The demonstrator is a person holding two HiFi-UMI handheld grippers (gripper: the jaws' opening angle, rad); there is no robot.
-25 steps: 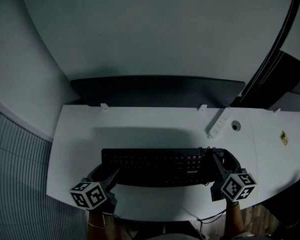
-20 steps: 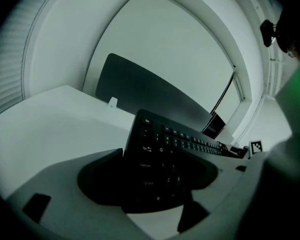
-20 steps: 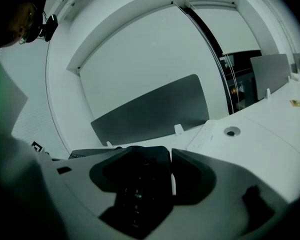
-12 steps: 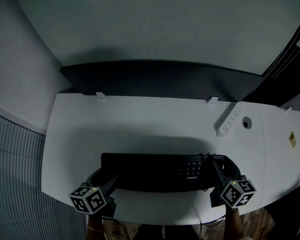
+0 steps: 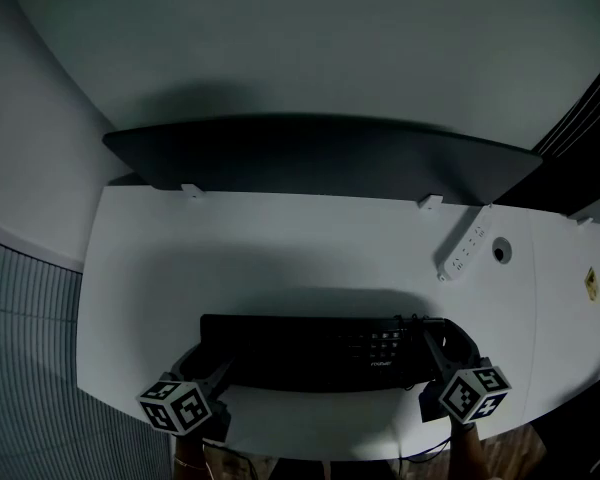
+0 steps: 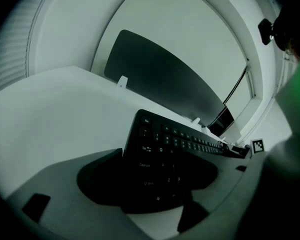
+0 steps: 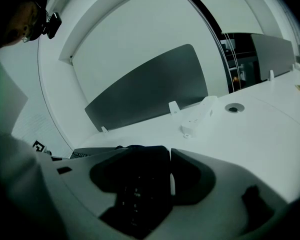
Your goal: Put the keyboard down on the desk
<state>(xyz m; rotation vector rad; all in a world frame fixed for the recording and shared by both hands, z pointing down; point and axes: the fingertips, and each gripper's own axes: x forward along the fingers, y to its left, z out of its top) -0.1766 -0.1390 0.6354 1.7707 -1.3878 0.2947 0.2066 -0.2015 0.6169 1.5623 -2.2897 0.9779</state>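
The black keyboard hangs level over the near part of the white counter, held by its two short ends. The left claw is pinching the left end and the right claw is pinching the right end, each with one jaw on either side of the casing. A soft shadow lies on the counter beyond the far edge, which suggests the keyboard is held slightly above the surface, though no view shows plainly whether its underside touches. It is likely a light, stiff plastic board. It is long enough that a grip at one end alone would let it twist or sag out of the jaws, so holding it at both ends suits it. The smooth casing may slip if the jaws loosen unevenly, and the keys would probably take a knock badly, so it calls for a flat, gentle landing with both ends going down together. The counter directly beneath and in front of it is bare. A white power strip lies at an angle well apart at the far right, with a round cable hole just beside it and a small yellow sticker further right. A dark divider panel stands along the back edge, well clear. Nothing seems to stand in the way of setting it down.
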